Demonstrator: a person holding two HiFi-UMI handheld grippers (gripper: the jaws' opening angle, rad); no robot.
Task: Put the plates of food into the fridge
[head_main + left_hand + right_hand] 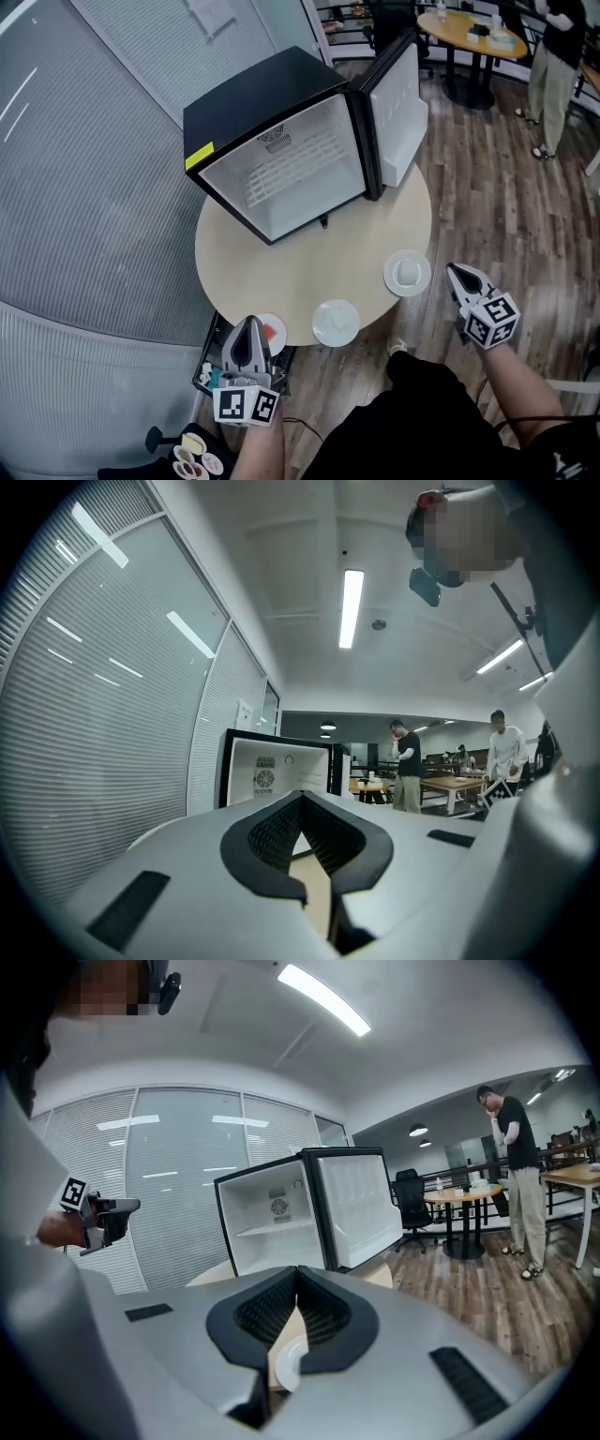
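Lining the round beige table [300,253], three small white round plates [407,273] sit; the leftmost plate [273,330] carries orange food. The black mini fridge [262,103] stands open, white inside. Left gripper [250,324] and right gripper [454,269]: jaws pressed together, empty.

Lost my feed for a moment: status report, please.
Left gripper and right gripper both shut, empty. Right plate, middle plate, left plate on the table, none in the fridge. Fridge door open, nothing blocking.
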